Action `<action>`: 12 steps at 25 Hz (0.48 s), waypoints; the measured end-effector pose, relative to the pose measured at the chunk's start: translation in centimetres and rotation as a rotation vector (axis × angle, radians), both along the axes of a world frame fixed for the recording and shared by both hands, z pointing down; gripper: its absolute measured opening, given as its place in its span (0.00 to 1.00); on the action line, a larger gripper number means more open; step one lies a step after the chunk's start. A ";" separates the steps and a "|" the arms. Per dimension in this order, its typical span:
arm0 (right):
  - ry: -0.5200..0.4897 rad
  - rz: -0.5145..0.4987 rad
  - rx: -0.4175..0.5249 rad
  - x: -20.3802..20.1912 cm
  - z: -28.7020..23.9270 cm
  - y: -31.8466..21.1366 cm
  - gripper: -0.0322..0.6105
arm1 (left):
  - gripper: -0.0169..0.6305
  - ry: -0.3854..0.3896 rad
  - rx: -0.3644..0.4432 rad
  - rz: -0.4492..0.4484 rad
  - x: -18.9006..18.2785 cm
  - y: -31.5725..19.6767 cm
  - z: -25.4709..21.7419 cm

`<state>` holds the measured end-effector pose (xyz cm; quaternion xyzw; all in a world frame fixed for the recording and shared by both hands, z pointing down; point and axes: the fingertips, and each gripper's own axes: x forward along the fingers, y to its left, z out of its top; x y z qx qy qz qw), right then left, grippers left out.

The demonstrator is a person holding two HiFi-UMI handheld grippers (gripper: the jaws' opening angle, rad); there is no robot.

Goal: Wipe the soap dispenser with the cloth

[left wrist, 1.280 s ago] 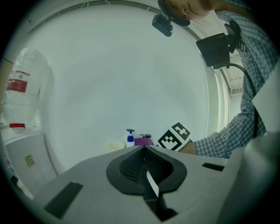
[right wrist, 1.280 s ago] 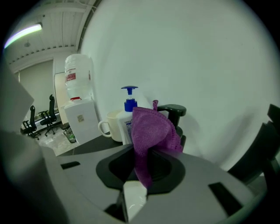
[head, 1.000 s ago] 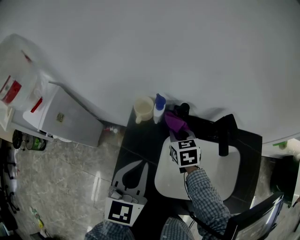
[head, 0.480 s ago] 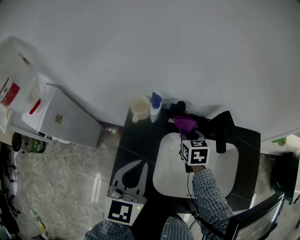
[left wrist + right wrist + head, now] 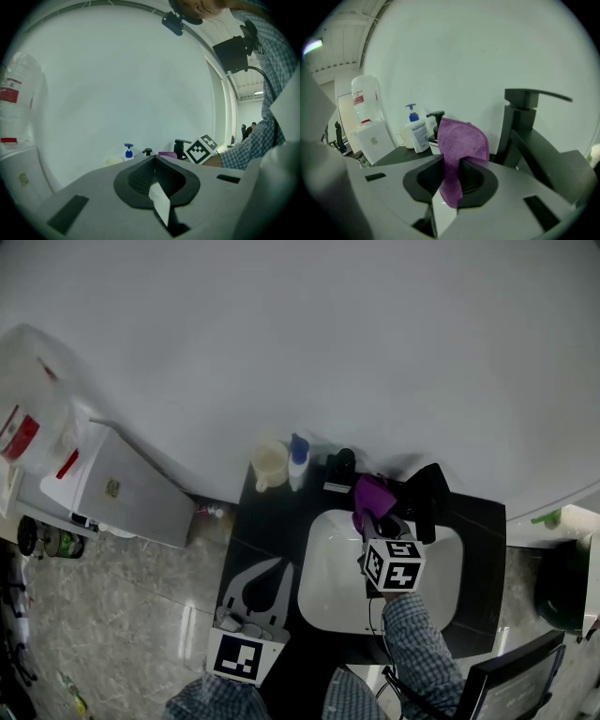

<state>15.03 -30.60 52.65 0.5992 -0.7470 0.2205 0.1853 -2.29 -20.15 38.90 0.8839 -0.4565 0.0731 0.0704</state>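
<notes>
Wiping cloth [image 5: 372,495], head view: was clenched in right gripper [image 5: 377,519]; soap dispenser [image 5: 343,463] stood beyond fingertips, apart.
Left gripper [image 5: 153,164], own view: fingers pressed together, empty.
Right gripper view: cloth rose between fingers; dispenser just behind, seemingly unwiped.

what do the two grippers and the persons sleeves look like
Both are pale grey, flat-bodied tools with a black teardrop-shaped recess narrowing toward the jaws. The left gripper and the right gripper each carry a white cube printed with black square markers. The sleeves belong to a blue-and-white checked shirt.
</notes>
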 end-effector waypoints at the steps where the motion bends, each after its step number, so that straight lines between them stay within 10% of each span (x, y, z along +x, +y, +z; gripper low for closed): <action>1: -0.007 0.000 0.014 -0.1 -0.6 0.4 0.17 | 0.03 -0.002 0.007 0.007 0.1 0.0 -0.2; 12: -0.090 0.046 0.169 -1.5 -9.1 5.9 0.17 | 0.03 -0.007 0.055 0.044 0.2 0.3 -2.5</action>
